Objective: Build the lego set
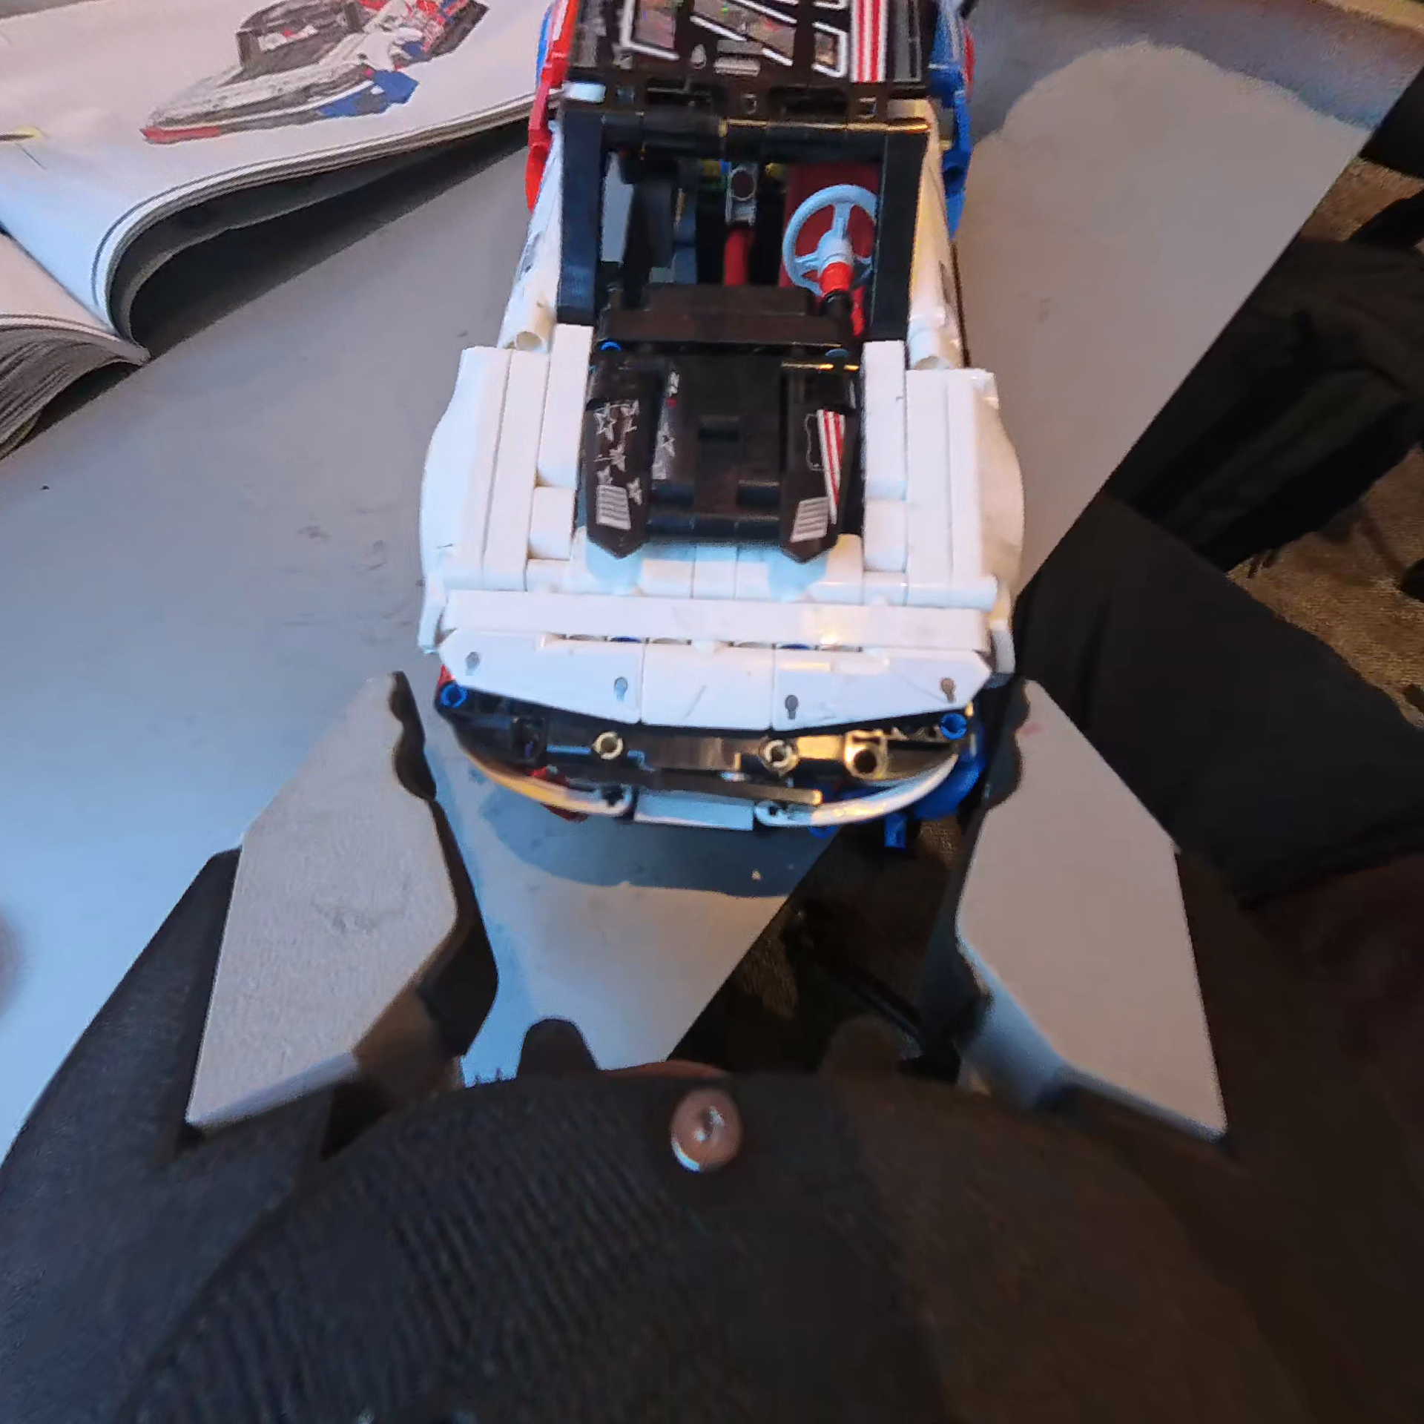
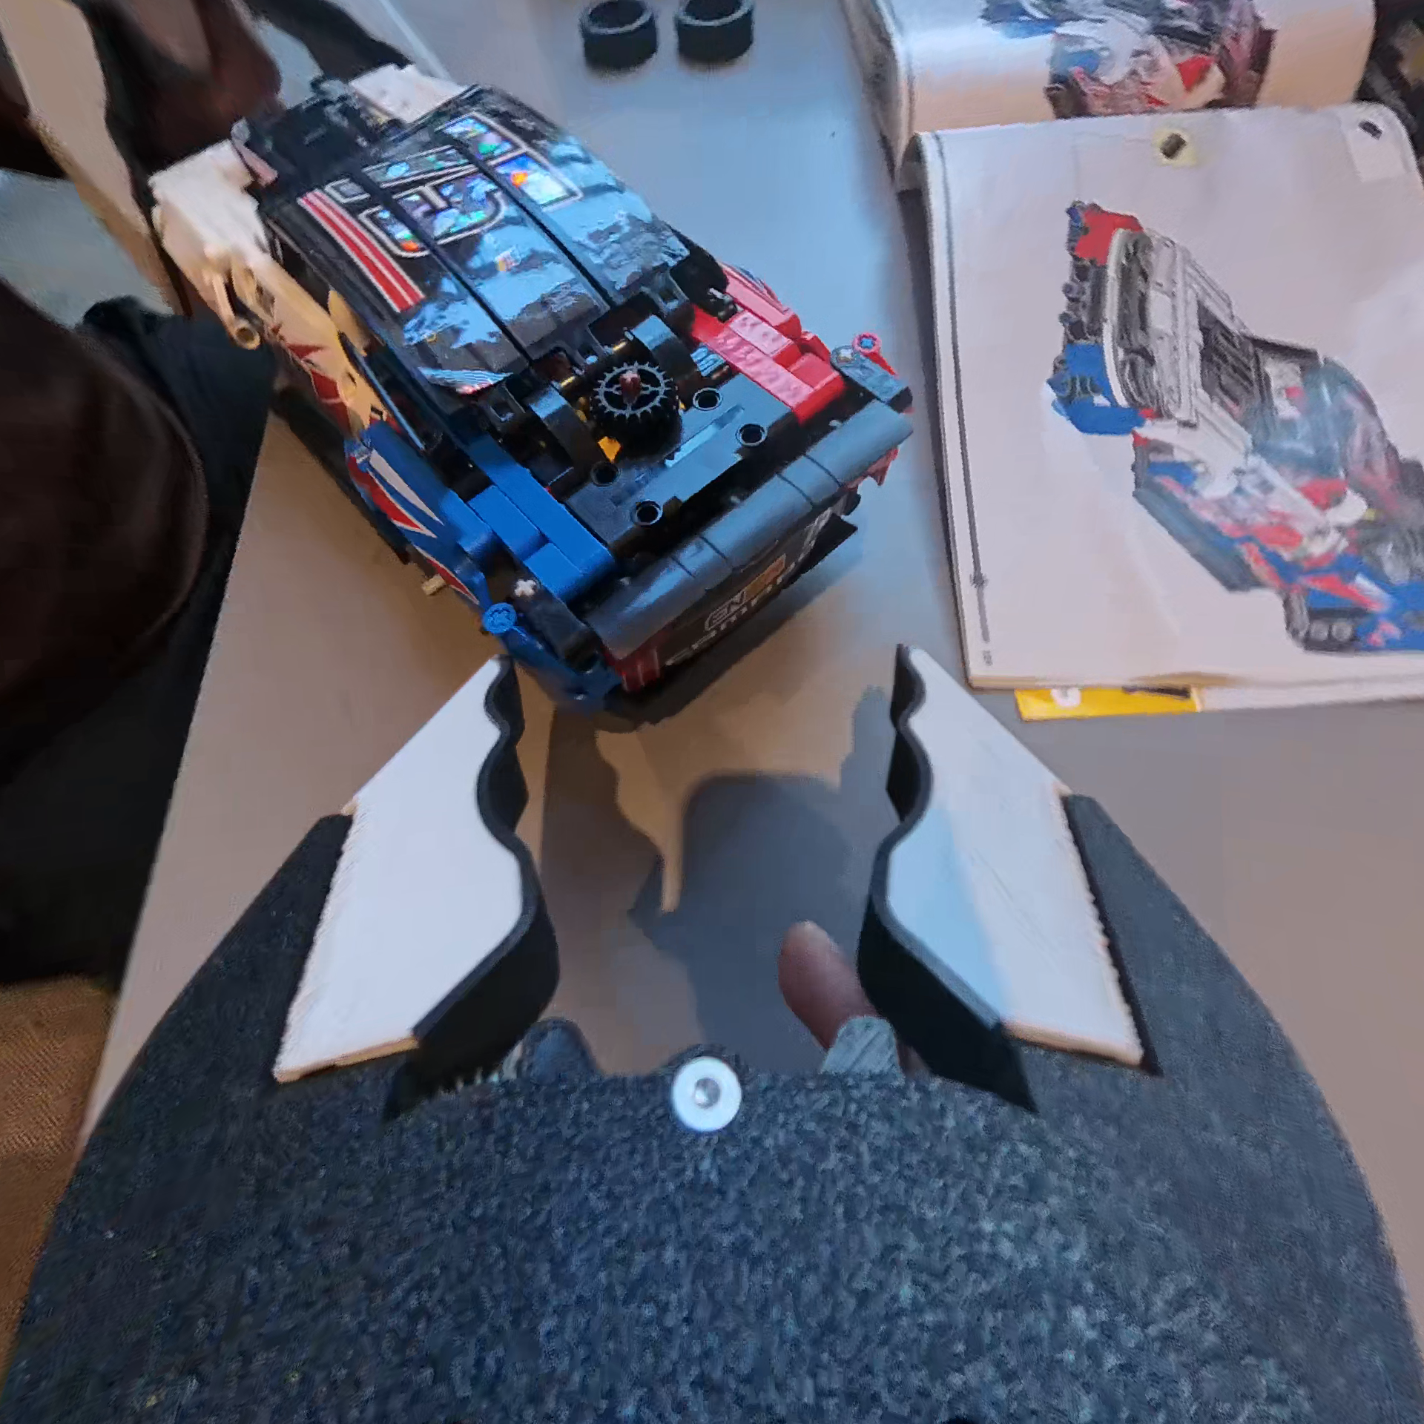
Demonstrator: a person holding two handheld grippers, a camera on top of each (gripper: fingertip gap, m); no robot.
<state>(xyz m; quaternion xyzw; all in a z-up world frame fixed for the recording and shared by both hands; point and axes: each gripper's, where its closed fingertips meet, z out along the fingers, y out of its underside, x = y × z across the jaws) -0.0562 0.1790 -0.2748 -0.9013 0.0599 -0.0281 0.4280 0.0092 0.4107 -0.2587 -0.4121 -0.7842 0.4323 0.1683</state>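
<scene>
The lego car [image 1: 724, 493] has a white nose, a black hood centre and a steering wheel [image 1: 832, 239] inside. It lies on the grey table [image 1: 193, 578] with its nose towards me. My left gripper [image 1: 705, 693] is open wide, one finger on each side of the front bumper. I cannot tell whether the fingers touch it. In the right wrist view the car [image 2: 539, 370] shows its black roof, blue and red rear and a black gear [image 2: 632, 393]. My right gripper [image 2: 701, 678] is open and empty just behind the car's rear.
An open instruction booklet [image 2: 1156, 385] lies right of the car; it also shows in the left wrist view [image 1: 231, 115]. Two black tyres [image 2: 666, 35] sit at the far side. The table edge [image 1: 1079, 493] runs diagonally beside the car's nose, with a person's dark sleeve [image 1: 1233, 693] beyond. Spacing between my two grippers at the tips: around 25 cm. The black gear [image 2: 632, 393] lies some 6 cm from my right tips, 20 cm from my left tips.
</scene>
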